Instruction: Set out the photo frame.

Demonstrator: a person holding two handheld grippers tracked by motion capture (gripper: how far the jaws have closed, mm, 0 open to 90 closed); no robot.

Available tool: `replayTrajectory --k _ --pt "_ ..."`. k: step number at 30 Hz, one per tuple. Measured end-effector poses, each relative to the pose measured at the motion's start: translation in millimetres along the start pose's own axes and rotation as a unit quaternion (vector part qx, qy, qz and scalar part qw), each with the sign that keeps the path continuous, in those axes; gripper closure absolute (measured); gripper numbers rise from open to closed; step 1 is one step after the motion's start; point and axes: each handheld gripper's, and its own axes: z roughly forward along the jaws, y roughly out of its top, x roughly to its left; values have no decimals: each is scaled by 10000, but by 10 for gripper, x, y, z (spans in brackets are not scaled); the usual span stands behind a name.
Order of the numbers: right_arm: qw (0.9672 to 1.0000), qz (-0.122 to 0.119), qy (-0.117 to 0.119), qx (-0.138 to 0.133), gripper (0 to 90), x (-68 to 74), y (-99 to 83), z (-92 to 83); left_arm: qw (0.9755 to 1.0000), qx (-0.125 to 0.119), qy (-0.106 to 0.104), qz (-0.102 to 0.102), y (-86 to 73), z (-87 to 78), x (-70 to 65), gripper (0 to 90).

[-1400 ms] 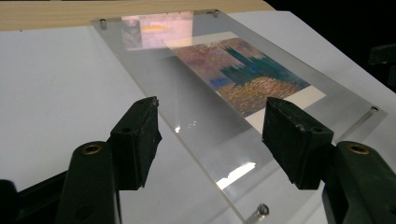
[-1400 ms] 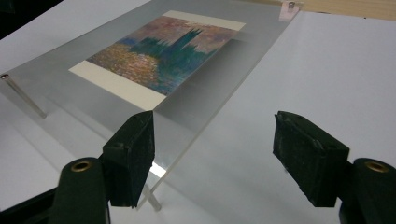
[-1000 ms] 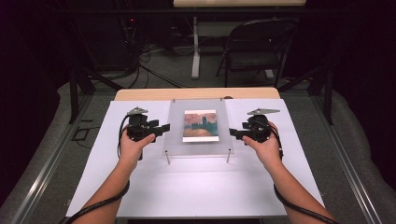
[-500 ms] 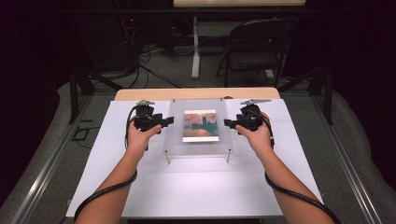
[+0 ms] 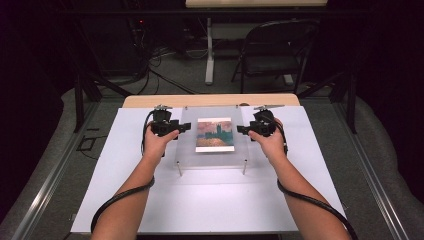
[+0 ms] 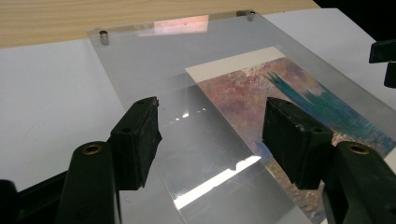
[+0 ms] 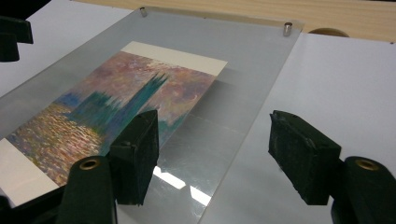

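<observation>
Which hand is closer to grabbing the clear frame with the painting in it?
Neither clearly. The left gripper and right gripper flank the frame, both open. In their own views, the left's jaws span its edge more squarely, so perhaps left.

Beyond the surface, a dark folding chair on grey floor. Left of the chair, a pale upright post; black cables strewn across the floor nearby. Spread over the wooden surface, a white sheet. Along both sides, grey metal rails.
</observation>
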Motion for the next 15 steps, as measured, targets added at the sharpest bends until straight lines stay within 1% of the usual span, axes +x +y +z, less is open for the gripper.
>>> replayTrajectory --k 2,4,6,8,15 --pt "10000 -21 -15 36 331 -7 -14 29 10000 21 22 -12 -15 32 19 361" --pt "10000 9 -14 58 331 -17 -28 50 10000 56 10 -69 -33 54 38 361" --pt "9999 77 42 73 331 -28 -41 66 9999 70 -3 -101 -57 79 57 361" --pt "9999 92 82 57 331 -47 -55 80 9999 65 -1 -142 -82 103 73 361" --pt "9997 177 99 125 331 -103 -90 106 9995 134 -37 -296 -133 160 108 354"
